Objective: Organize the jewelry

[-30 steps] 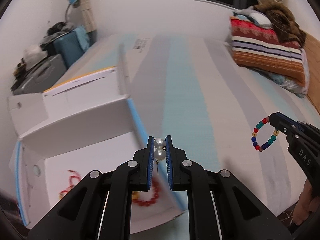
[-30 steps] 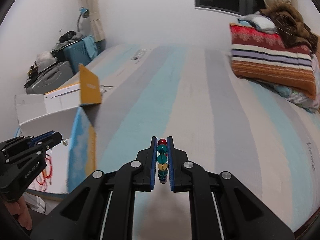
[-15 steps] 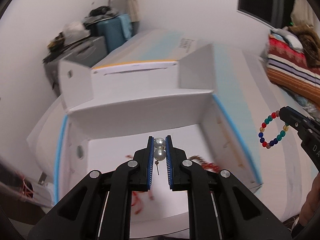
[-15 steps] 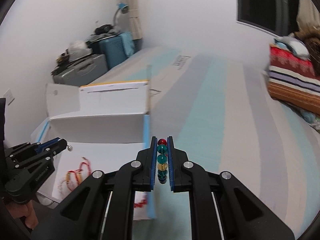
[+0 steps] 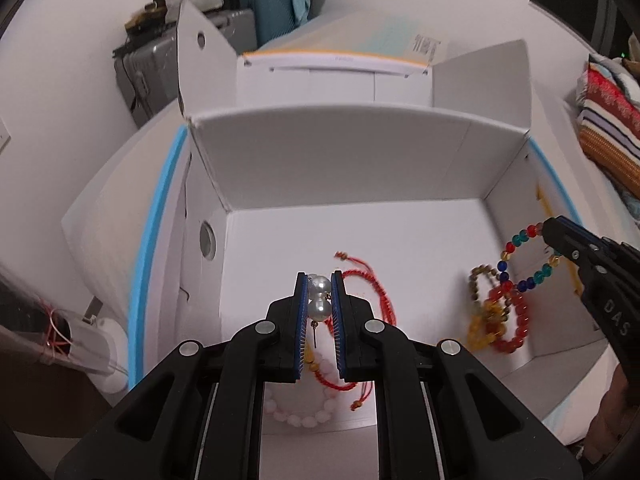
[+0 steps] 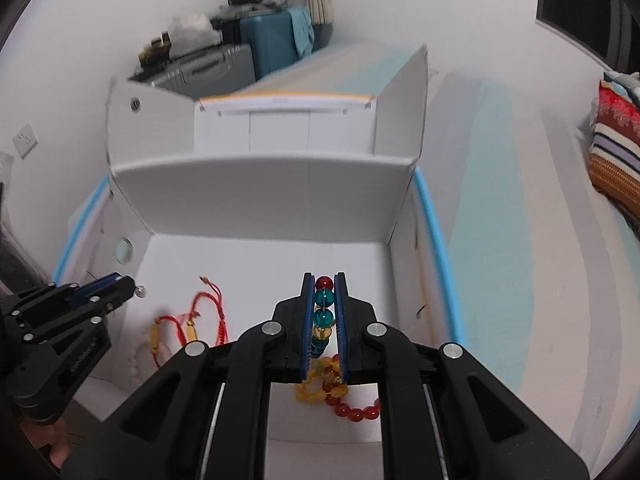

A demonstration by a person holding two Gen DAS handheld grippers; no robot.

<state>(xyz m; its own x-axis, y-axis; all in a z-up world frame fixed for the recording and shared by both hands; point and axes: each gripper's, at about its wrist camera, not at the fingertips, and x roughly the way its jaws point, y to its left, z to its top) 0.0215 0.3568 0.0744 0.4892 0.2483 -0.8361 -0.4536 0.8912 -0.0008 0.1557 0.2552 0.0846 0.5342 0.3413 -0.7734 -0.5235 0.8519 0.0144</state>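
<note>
My left gripper (image 5: 319, 285) is shut on a double-pearl earring (image 5: 319, 298) and hangs over the open white box (image 5: 352, 168). My right gripper (image 6: 324, 284) is shut on a multicoloured bead bracelet (image 6: 323, 312), also over the box; the bracelet dangles from it in the left wrist view (image 5: 520, 256). On the box floor lie red cord bracelets (image 5: 372, 284), a pink bead bracelet (image 5: 300, 416), and red, amber and brown bead bracelets (image 5: 500, 320). The left gripper also shows in the right wrist view (image 6: 134, 284).
The box has raised flaps (image 6: 404, 92) and blue-edged sides (image 6: 436, 240) and stands on a striped bed (image 6: 520, 208). Suitcases (image 6: 248, 52) stand by the far wall. Folded blankets (image 6: 616, 152) lie at the right.
Both grippers have swung left from above the bedspread to above the open box, still holding their jewelry. The box interior now fills both views.
</note>
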